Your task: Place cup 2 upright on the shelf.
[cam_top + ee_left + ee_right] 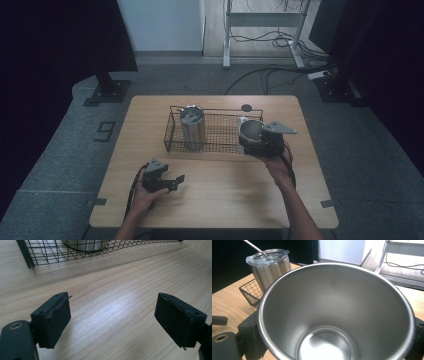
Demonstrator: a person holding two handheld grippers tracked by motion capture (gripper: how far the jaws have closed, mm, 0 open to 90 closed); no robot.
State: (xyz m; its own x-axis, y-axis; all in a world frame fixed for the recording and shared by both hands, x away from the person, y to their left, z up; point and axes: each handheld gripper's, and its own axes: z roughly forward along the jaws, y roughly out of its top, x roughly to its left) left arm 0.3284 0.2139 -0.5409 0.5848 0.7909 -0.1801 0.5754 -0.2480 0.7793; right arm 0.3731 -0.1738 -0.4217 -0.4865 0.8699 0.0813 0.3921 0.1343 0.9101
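Wire basket (220, 134) holds lidded tumbler (192, 125); open tumbler (337, 312) empty.

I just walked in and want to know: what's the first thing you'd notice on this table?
The shiny open metal cup stands out, gripped in the right gripper at the right end of the wire basket. A second metal cup with a lid and straw stands upright inside the basket's left end. The left gripper rests near the table's front, jaws apart and holding nothing.

From above, the room was dim, dark curtains flanking my bench (215, 190). My left claw's camera caught a pale sheen on the wood; its basket (75, 252) wires bowed at the edge. The steel cup (337, 315) glared softly.
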